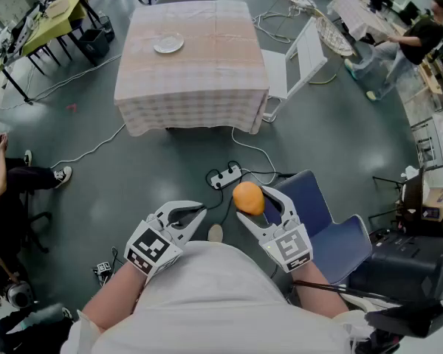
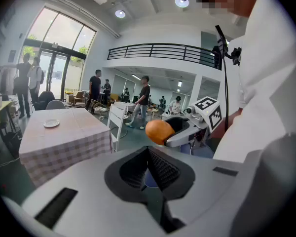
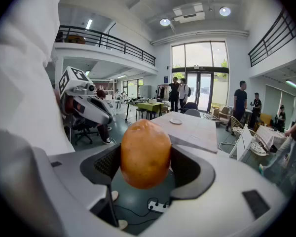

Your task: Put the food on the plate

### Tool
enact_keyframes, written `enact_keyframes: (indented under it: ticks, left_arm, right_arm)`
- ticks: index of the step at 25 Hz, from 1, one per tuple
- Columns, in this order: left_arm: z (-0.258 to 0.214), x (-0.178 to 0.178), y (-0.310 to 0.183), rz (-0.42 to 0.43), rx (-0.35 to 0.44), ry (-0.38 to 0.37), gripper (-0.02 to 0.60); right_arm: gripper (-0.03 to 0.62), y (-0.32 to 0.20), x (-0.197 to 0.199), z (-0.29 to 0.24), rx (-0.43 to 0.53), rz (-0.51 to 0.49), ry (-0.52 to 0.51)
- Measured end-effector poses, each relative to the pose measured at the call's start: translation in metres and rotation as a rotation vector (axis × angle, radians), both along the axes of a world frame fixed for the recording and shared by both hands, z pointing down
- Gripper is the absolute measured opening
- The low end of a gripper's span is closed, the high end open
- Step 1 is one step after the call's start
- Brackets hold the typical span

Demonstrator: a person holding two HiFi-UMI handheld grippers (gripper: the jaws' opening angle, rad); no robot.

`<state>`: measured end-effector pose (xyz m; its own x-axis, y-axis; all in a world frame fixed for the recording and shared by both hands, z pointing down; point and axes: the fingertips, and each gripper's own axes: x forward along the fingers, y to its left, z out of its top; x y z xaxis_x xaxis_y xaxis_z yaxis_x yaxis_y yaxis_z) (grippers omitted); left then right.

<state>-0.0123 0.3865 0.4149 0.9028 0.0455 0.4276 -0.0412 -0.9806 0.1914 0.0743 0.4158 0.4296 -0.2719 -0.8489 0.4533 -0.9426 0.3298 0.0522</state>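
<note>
An orange, egg-shaped piece of food [image 1: 248, 198] [image 3: 145, 154] sits between the pads of my right gripper [image 1: 251, 203] [image 3: 145, 168], which is shut on it and held close to my body. The left gripper view shows the same food [image 2: 159, 131] off to the right. My left gripper [image 1: 194, 216] [image 2: 149, 169] is beside it at the left, shut with nothing in it. A small white plate [image 1: 168, 44] [image 3: 175, 121] [image 2: 51, 124] lies on a table with a checked cloth [image 1: 199, 80], far ahead across the floor.
A white folding chair [image 1: 299, 57] stands at the table's right side. A power strip [image 1: 225, 175] and cables lie on the floor between me and the table. A blue chair [image 1: 332, 231] is at my right. People and other tables ring the room.
</note>
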Motion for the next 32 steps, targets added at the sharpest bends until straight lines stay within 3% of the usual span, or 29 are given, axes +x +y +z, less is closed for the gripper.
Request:
enact_keyframes:
  ticks: [5,8,17,23,27,32]
  left_arm:
    - [-0.007,0.011,0.009,-0.020,-0.023,0.014,0.009]
    - [-0.008,0.014,0.004,-0.040,0.006,0.007,0.011]
    - [-0.009,-0.012,-0.031,-0.150,0.009,-0.014,0.011]
    - [-0.009,-0.033,-0.090,-0.167,-0.017,0.021,0.011]
    - [-0.017,-0.039,-0.141,-0.118,-0.015,0.064,0.011]
    - [-0.026,-0.073,-0.214,-0.061,0.027,0.079,0.009]
  right_arm:
    - [0.330,0.019,0.018,0.003,0.007,0.040,-0.031]
    - [0.330,0.022,0.025,0.005,0.005,0.036,-0.022]
    - [0.330,-0.007,0.009,0.023,-0.072,-0.066,-0.042]
    - [0.330,-0.072,-0.008,0.020,-0.078,-0.072,-0.022]
    - [0.330,-0.128,-0.020,0.010,-0.081,-0.073,-0.024]
    - [0.330,-0.212,-0.048,0.001,-0.074,-0.093,0.016]
